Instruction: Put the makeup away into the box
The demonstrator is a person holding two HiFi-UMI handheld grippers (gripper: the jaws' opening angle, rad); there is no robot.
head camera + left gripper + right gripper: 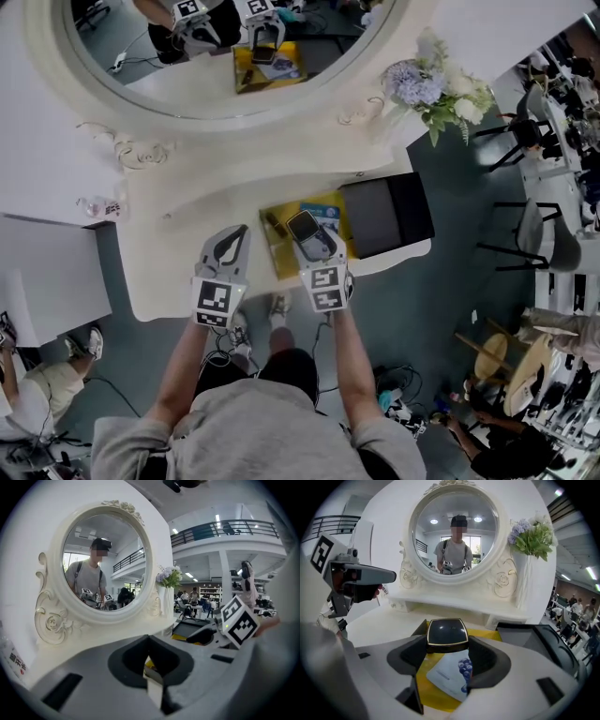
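Two grippers work over the white dressing table (178, 202). The right gripper (315, 242) has its jaws clamped on one square black compact (447, 633) with a gold rim and holds it above the open yellow box (282, 259). The head view does not show whether the compact touches the box floor. Two other things lie inside the box: one white-and-blue sachet (451, 673) under the compact, and one small dark stick (274, 225) near the left wall. One dark lid (384, 216) lies just beside the box on its right. The left gripper (238, 234) hovers left of the box with its jaws together and nothing between them. Behind stand one oval mirror (225, 66) and one bunch of flowers (436, 89).
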